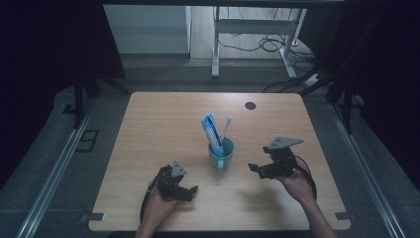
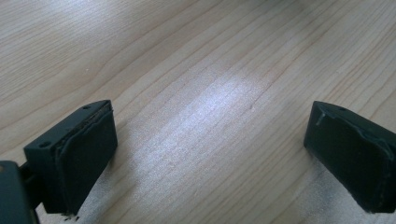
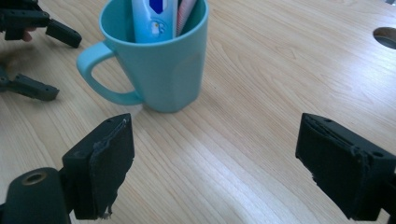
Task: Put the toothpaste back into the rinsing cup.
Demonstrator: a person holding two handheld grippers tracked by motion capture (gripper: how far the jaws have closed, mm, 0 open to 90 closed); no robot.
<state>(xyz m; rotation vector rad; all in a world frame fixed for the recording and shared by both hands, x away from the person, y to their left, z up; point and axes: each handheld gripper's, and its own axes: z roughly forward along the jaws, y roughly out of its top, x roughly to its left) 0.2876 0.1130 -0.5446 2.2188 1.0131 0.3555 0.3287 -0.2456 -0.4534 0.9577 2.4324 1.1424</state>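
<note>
a pale wooden table in a dim room bears a teal mug; both grippers' jaws stand wide, empty.

A pale wood-grain table with a soft sheen is seen. The teal mug looks smooth, matt. Frayed matt black pads are shown.

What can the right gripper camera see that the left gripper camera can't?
The right gripper view takes in the teal mug with its handle, the toothpaste tube and toothbrush standing in it, a round hole in the table, and the left gripper beyond the mug. The left gripper view offers a bright sheen on bare wood between its jaws. Both share the wooden table and a pair of black jaws spread wide apart.
</note>
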